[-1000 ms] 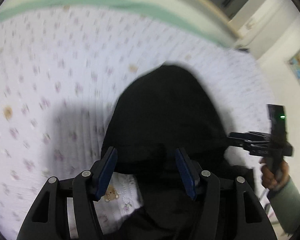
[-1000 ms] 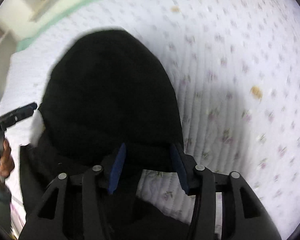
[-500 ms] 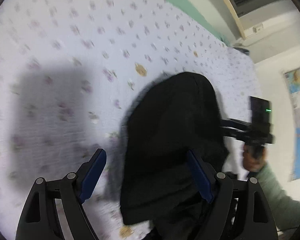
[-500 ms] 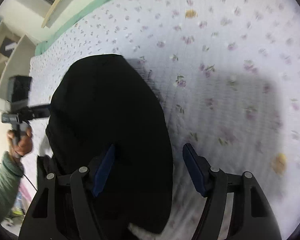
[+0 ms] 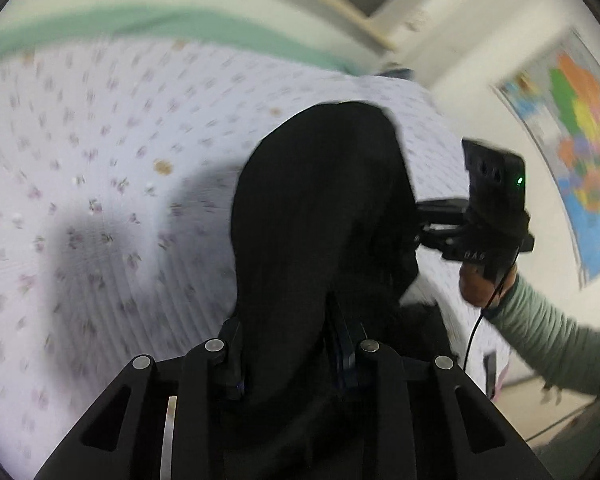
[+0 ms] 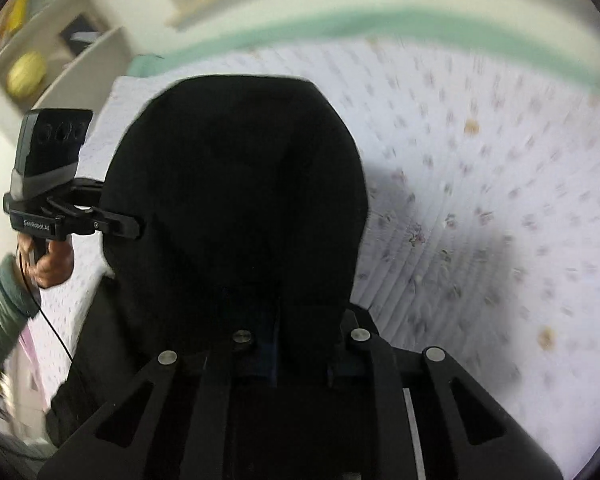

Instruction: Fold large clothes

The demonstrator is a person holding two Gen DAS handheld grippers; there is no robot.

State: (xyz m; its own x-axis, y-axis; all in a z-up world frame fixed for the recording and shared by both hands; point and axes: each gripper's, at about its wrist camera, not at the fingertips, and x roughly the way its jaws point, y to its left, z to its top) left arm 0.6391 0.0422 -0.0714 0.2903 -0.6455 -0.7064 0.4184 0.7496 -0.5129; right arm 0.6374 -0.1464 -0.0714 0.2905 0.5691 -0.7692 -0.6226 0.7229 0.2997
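Between both pairs of closing jaws, left gripper (image 5: 288, 354) and right gripper (image 6: 300, 344), the black garment (image 5: 324, 216) bunches, apparently soft, limp, best gripped along its edge.

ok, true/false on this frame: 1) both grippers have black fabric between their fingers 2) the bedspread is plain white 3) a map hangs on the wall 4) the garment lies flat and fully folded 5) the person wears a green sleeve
1) True: the left gripper and the right gripper are closing with the black garment between their fingers.
2) False: the bedspread is white with a small floral print.
3) True: a coloured map hangs on the wall.
4) False: the garment is bunched, draping from both grippers.
5) True: green sleeve.
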